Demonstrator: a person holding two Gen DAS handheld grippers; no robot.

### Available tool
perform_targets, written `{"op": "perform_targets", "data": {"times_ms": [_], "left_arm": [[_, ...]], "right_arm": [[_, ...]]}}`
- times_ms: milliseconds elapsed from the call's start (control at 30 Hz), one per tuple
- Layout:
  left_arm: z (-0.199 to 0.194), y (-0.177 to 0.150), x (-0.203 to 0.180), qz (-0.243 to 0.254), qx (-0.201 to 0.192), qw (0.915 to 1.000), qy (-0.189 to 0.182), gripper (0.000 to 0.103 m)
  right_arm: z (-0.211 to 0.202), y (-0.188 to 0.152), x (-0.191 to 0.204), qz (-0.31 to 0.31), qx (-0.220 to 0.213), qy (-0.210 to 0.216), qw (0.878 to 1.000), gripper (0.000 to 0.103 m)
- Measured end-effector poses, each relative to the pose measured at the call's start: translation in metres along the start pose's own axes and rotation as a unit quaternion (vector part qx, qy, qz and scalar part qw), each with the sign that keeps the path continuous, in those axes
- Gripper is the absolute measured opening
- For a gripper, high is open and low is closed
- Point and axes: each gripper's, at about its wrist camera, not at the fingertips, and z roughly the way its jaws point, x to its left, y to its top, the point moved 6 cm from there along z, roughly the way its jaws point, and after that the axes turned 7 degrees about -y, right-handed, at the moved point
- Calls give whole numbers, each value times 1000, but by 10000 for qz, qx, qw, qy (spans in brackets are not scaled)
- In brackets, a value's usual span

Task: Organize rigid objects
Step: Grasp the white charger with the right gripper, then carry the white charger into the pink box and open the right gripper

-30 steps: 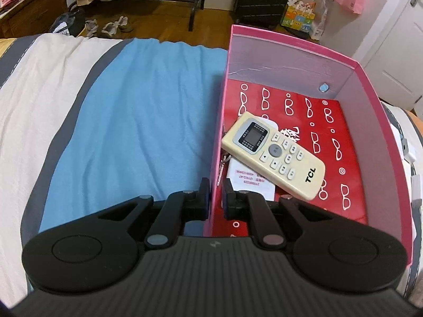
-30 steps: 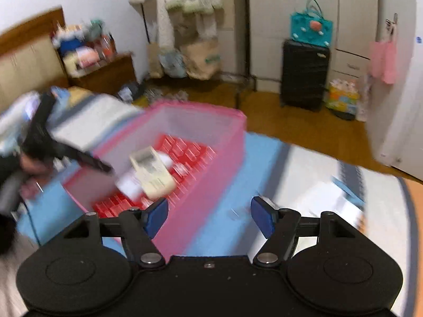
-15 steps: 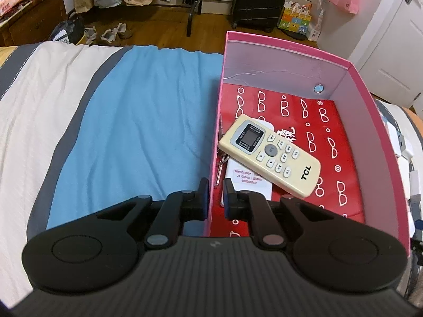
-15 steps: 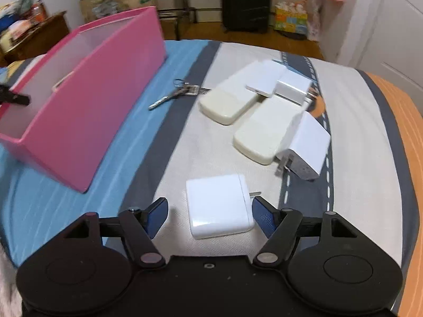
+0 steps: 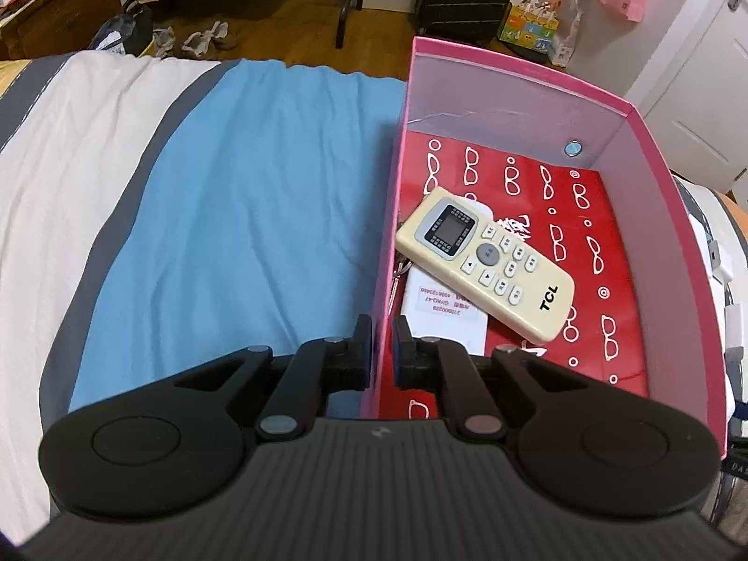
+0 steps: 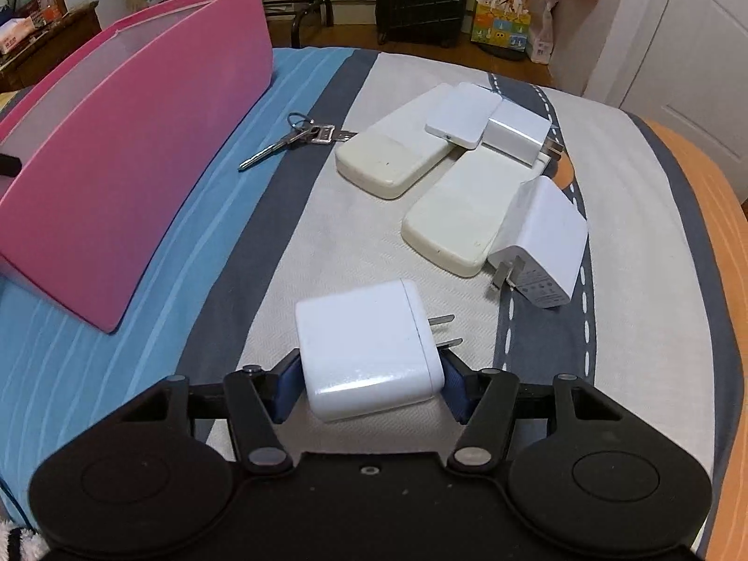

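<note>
Both views are evenly lit by soft indoor light from above, with a slightly cool, bluish cast. Shadows are faint and short. A bright glare patch is seen on the glossy near face of the white charger (image 6: 369, 341), and a weaker sheen on the remote (image 5: 486, 264). Strong fisheye bending is seen at the edges, where the bed (image 6: 654, 327) curves and the corners are darkened. Both pictures are sharp, without motion blur; distant furniture is rendered slightly softer.

The pink box (image 5: 514, 70) has a red floor printed with white glasses, the TCL remote (image 5: 486, 264) is cream, and the near charger (image 6: 367, 348) is white.
</note>
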Motion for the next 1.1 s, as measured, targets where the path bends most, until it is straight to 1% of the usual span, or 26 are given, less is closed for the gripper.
{"op": "perform_targets", "data": {"times_ms": [233, 400, 500, 633, 733, 833, 967, 1100], "left_arm": [[-1, 0, 0, -17, -52, 10000, -28, 8], [-3, -1, 0, -74, -44, 10000, -49, 8], [-3, -1, 0, -55, -34, 10000, -62, 8], [-3, -1, -1, -21, -56, 10000, -49, 8], [-4, 0, 1, -42, -91, 9999, -34, 8], [-7, 0, 3, -90, -127, 9998, -82, 8], [-10, 1, 4, -79, -176, 9997, -155, 8], [-13, 2, 3, 21, -222, 9994, -270, 8]], "right_arm": [[-19, -2, 7, -35, -153, -13, 9999, 65], [-44, 5, 15, 15, -378, 59, 9993, 65], [-65, 11, 25, -78, -541, 101, 9985, 65], [-103, 24, 45, -277, -871, 313, 9953, 65], [-131, 35, 64, -581, -1248, 426, 9896, 65], [-150, 44, 80, -727, -1486, 521, 9848, 65], [-161, 54, 101, -898, -1641, 635, 9803, 65], [-165, 65, 129, -1084, -1591, 879, 9774, 65]]}}
